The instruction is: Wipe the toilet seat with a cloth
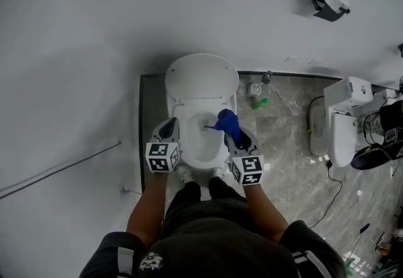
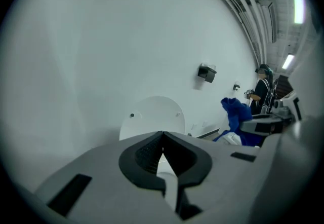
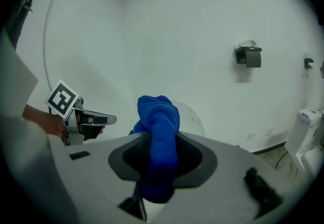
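A white toilet stands against the wall, its lid (image 1: 201, 75) raised and the seat (image 1: 178, 121) around the bowl exposed. My right gripper (image 1: 234, 133) is shut on a blue cloth (image 1: 228, 122), which bunches up out of its jaws (image 3: 159, 116) above the bowl's right side. My left gripper (image 1: 169, 129) hovers over the seat's left side, shut with nothing between its fingers (image 2: 150, 152). From the left gripper view the raised lid (image 2: 152, 116) lies ahead and the blue cloth (image 2: 235, 114) hangs to the right.
A paper holder (image 1: 327, 1) is fixed to the wall at upper right. A second white toilet unit (image 1: 343, 119) with cables stands on the marble floor to the right. A small bottle and a green item (image 1: 258, 95) sit by the toilet's base. A person (image 2: 263, 91) stands far off.
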